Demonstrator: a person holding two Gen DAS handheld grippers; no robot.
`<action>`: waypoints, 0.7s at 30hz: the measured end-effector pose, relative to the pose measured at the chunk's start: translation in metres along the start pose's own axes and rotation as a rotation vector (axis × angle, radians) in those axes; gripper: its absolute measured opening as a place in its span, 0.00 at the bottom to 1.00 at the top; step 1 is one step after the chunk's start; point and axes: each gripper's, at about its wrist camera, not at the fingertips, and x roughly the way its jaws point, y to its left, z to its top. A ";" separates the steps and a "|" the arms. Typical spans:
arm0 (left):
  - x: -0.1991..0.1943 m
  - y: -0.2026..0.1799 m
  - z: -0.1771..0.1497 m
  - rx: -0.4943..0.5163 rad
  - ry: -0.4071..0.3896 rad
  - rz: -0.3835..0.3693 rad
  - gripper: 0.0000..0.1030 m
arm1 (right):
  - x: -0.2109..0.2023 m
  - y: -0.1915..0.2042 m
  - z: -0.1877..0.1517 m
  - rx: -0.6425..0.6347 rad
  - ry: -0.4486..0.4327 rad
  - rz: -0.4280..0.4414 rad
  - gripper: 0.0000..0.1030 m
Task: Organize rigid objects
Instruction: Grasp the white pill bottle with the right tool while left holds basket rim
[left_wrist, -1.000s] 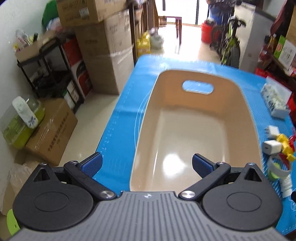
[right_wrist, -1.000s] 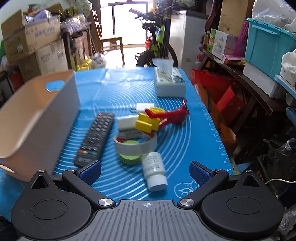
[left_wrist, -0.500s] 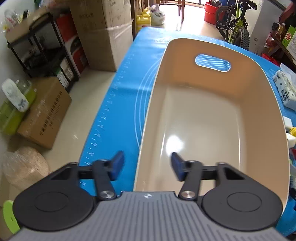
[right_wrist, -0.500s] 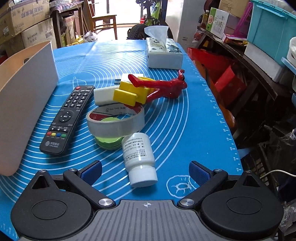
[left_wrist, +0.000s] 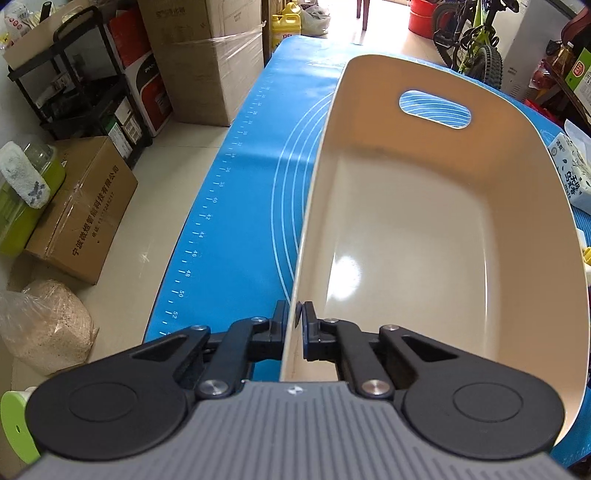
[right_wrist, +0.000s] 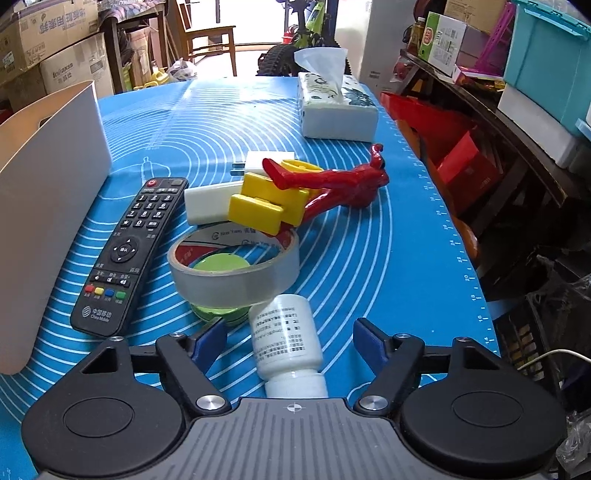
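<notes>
Left gripper (left_wrist: 294, 325): jaws clenched on the near wall of the beige bin (left_wrist: 424, 236); hold it steady. Right gripper (right_wrist: 290, 341): jaws released, straddling the white bottle (right_wrist: 286, 341); close squarely on its body. Beyond the bottle: tape roll (right_wrist: 236, 266), remote (right_wrist: 129, 251), on the desk (right_wrist: 369, 277).

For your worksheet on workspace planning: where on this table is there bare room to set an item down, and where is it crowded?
Bare: the beige bin floor; mat between bin and tissue box. Crowded: remote, tape roll, white bottle, red toy.
</notes>
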 end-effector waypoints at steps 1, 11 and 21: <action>0.000 0.000 0.000 -0.002 0.000 0.001 0.09 | 0.001 0.001 0.000 -0.007 0.008 0.002 0.68; 0.001 -0.001 0.001 -0.009 0.001 0.012 0.09 | 0.000 0.006 -0.004 -0.040 0.033 0.005 0.43; 0.002 0.000 -0.001 -0.011 -0.001 0.009 0.09 | -0.025 0.007 -0.009 -0.055 0.042 0.003 0.43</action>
